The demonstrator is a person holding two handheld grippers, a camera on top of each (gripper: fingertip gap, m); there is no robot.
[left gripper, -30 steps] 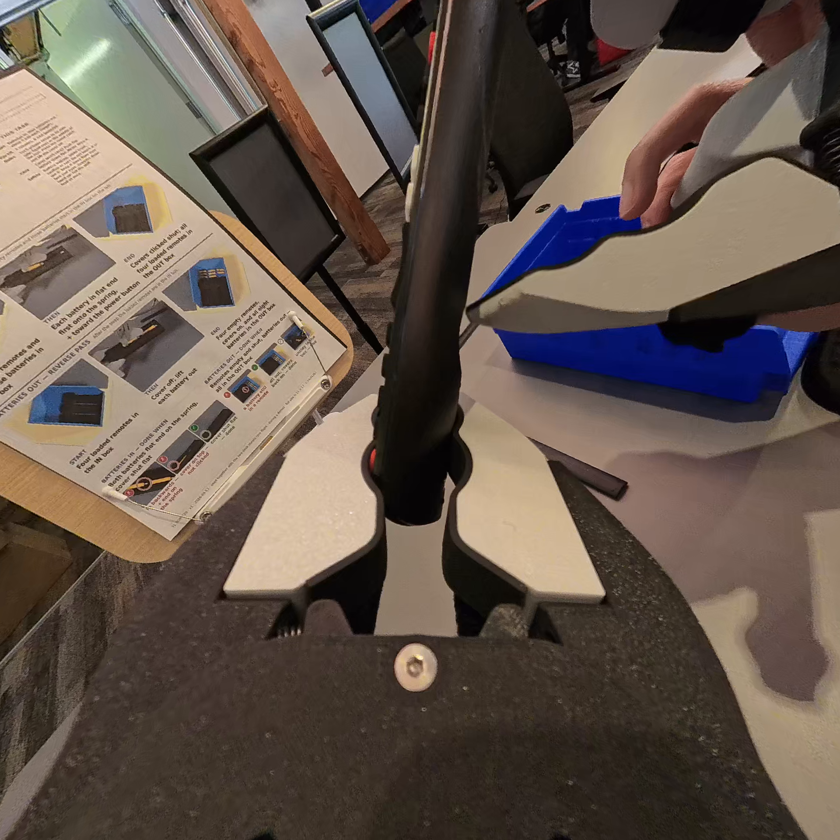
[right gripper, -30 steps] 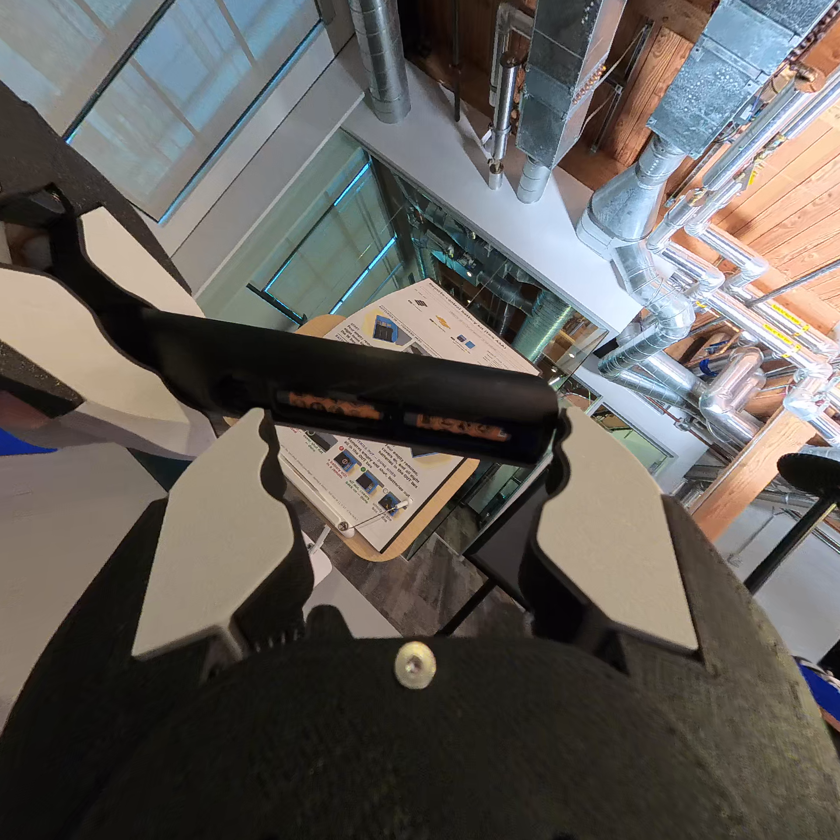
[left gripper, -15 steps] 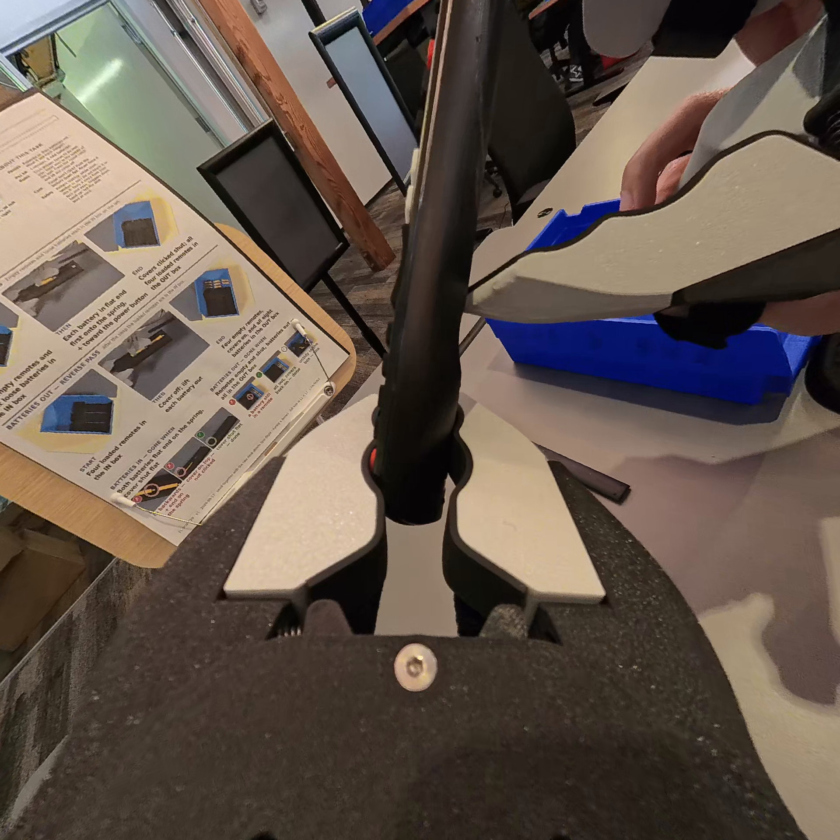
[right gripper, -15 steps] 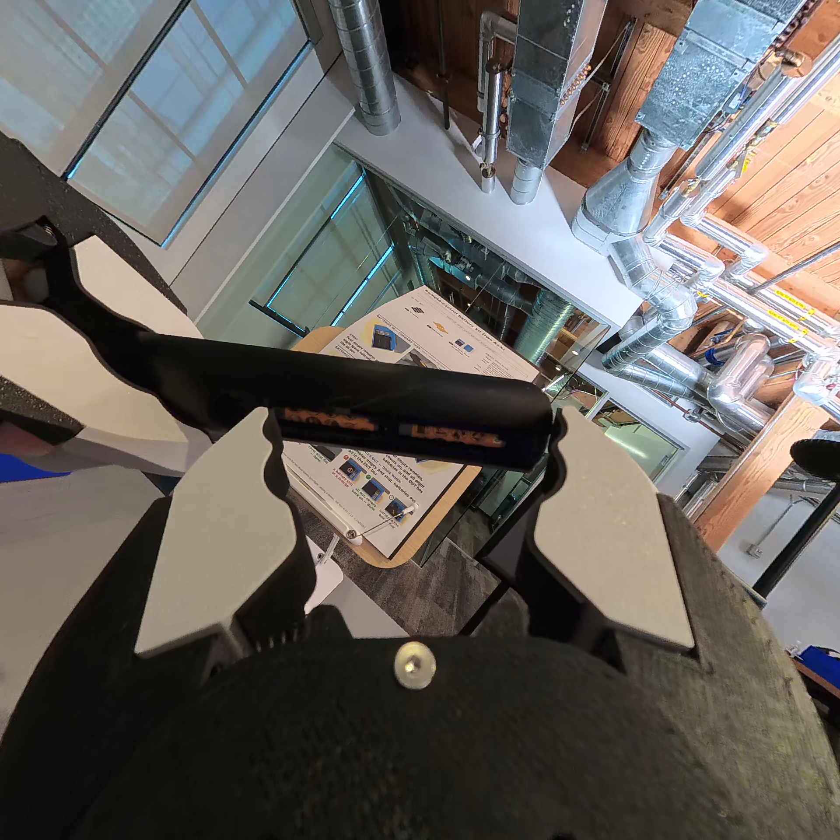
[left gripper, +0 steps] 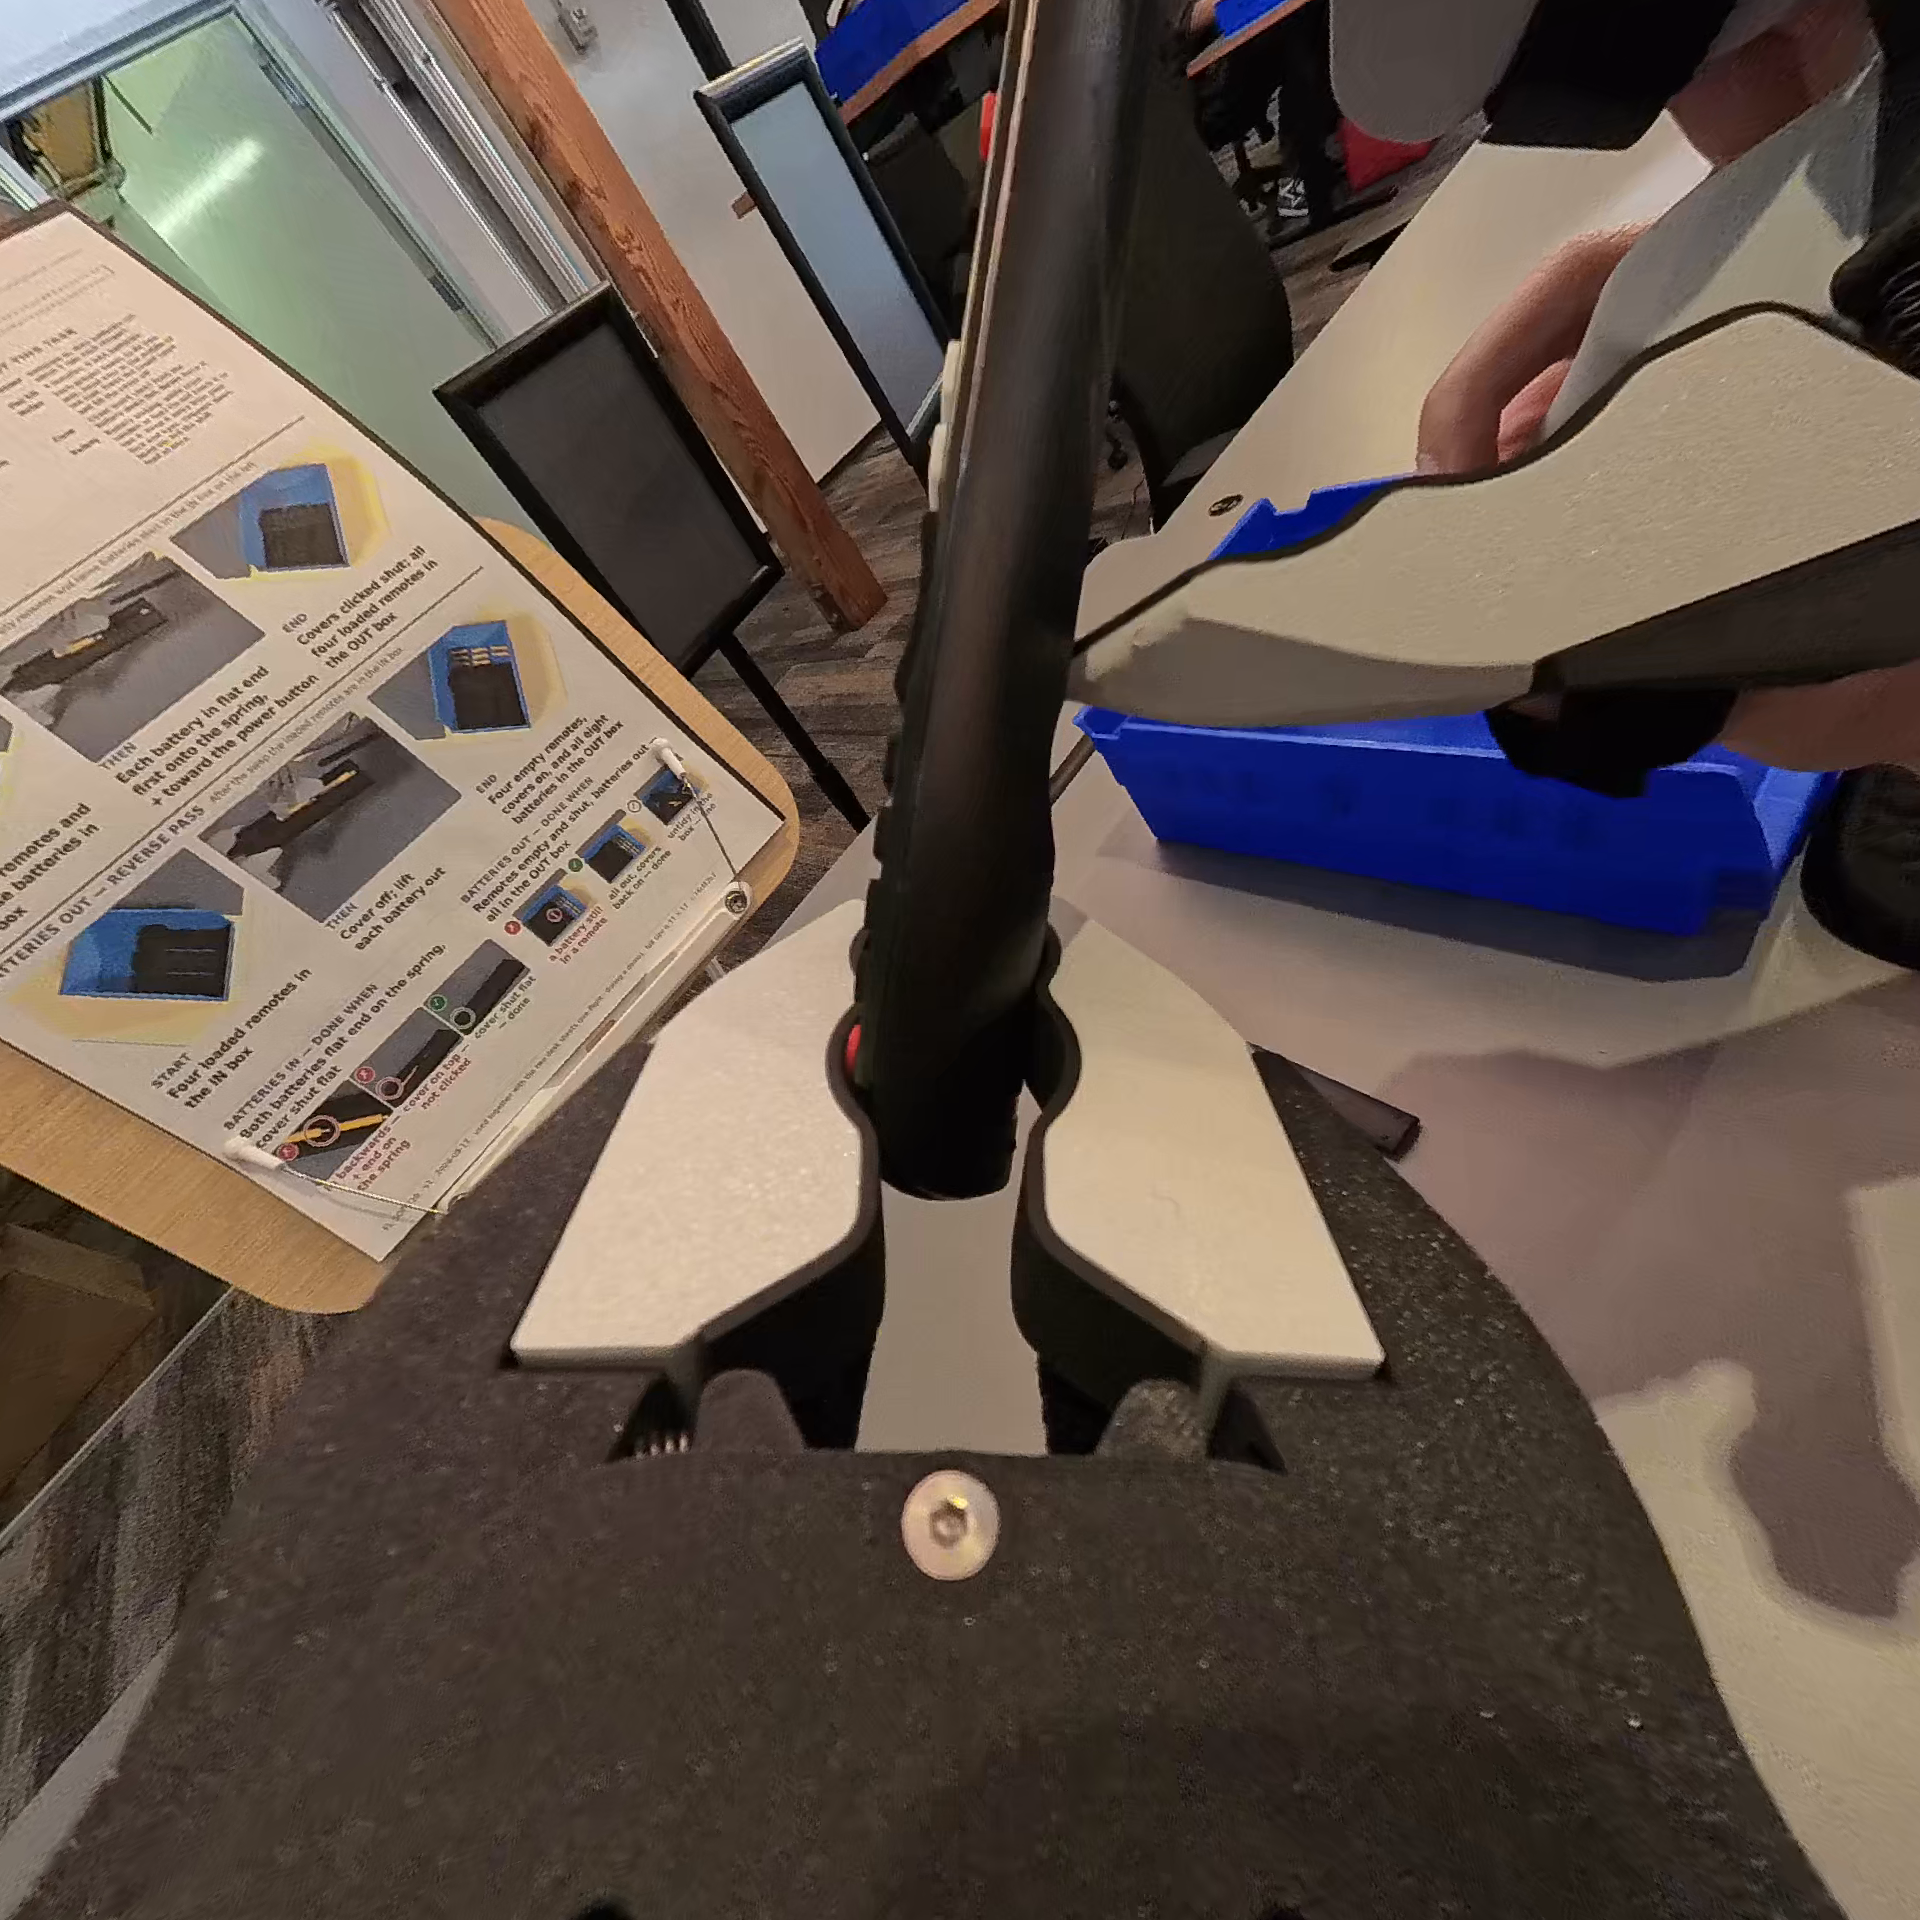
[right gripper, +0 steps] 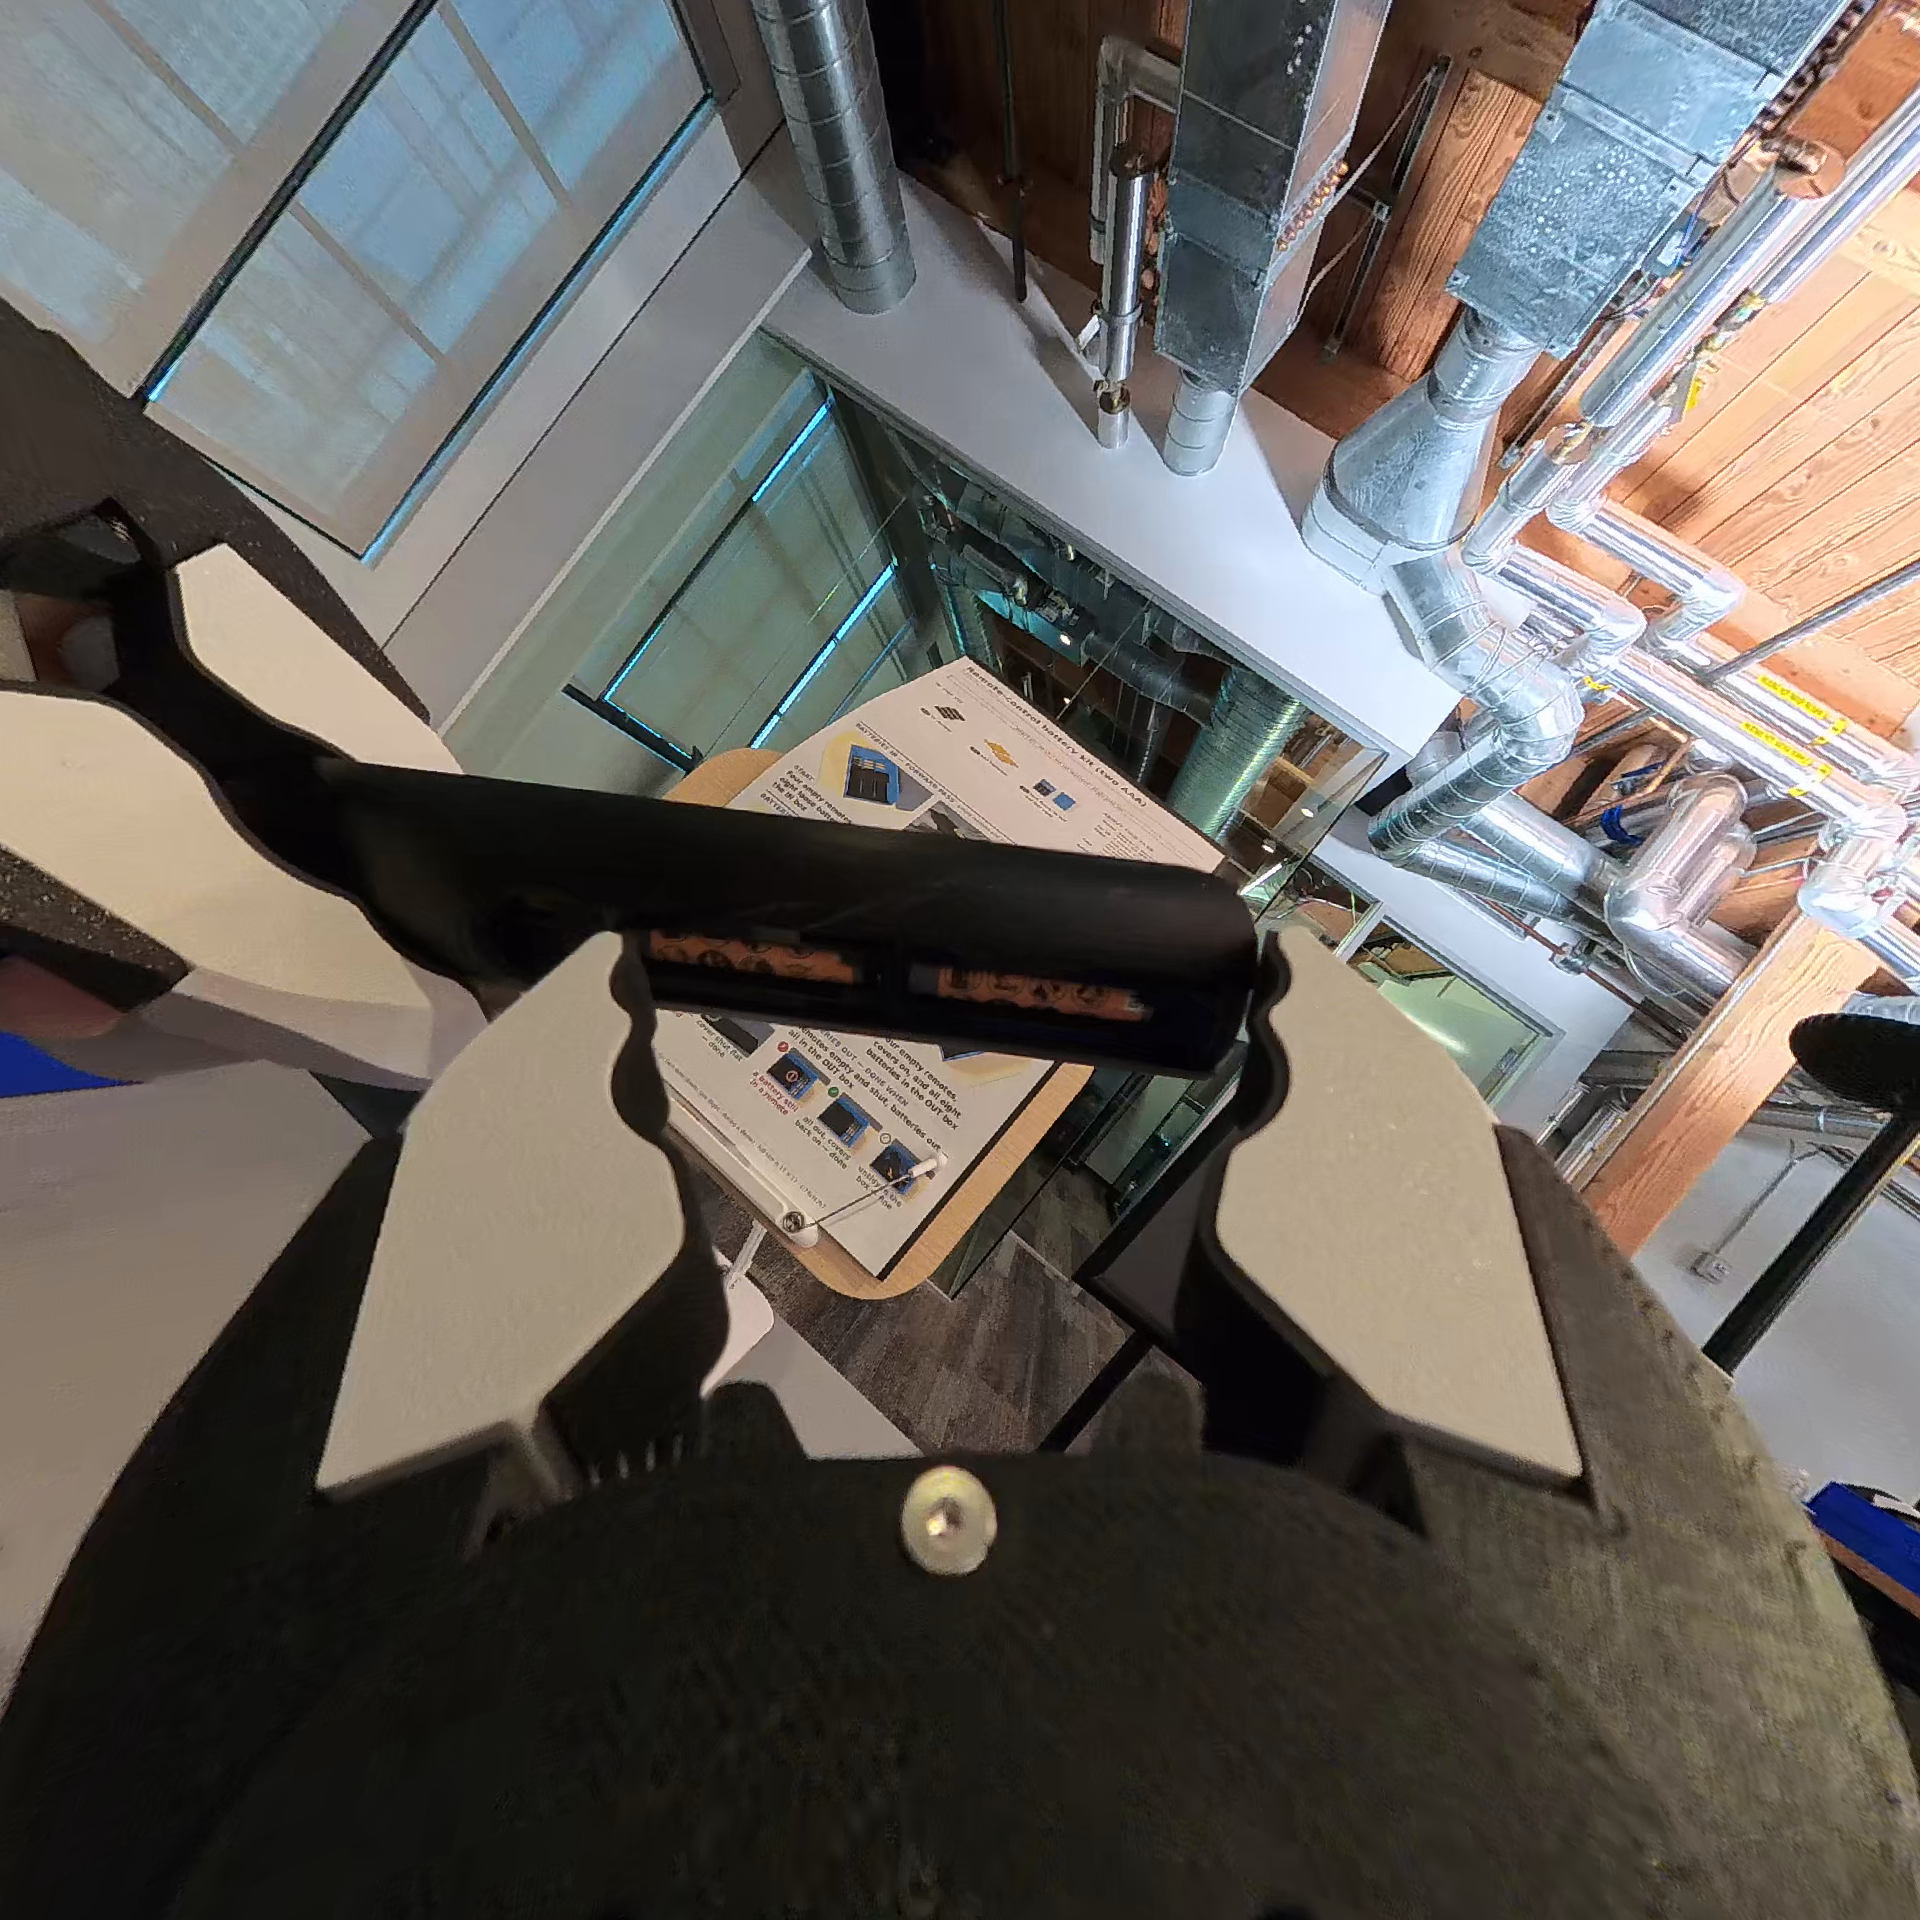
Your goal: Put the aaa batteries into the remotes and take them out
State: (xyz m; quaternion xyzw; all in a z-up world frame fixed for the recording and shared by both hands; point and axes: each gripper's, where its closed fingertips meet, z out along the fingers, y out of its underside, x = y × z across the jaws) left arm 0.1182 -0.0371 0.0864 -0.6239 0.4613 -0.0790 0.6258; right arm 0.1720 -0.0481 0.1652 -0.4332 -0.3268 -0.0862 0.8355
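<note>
My left gripper is shut on the button end of a black remote and holds it up above the grey table. In the right wrist view the remote lies across the frame with its battery bay open. Two orange-and-black batteries sit end to end in the bay. My right gripper is open, its fingertips straddling the bay end of the remote. One of its fingers reaches in from the right in the left wrist view.
A blue bin stands on the table behind the remote. A thin black strip, perhaps the cover, lies on the table. An instruction sheet on a wooden board leans at the left. A hand holds the right gripper.
The right gripper has tilted and closed in on the remote, so the two batteries in the open bay show more fully. The left gripper still holds the remote almost unmoved.
</note>
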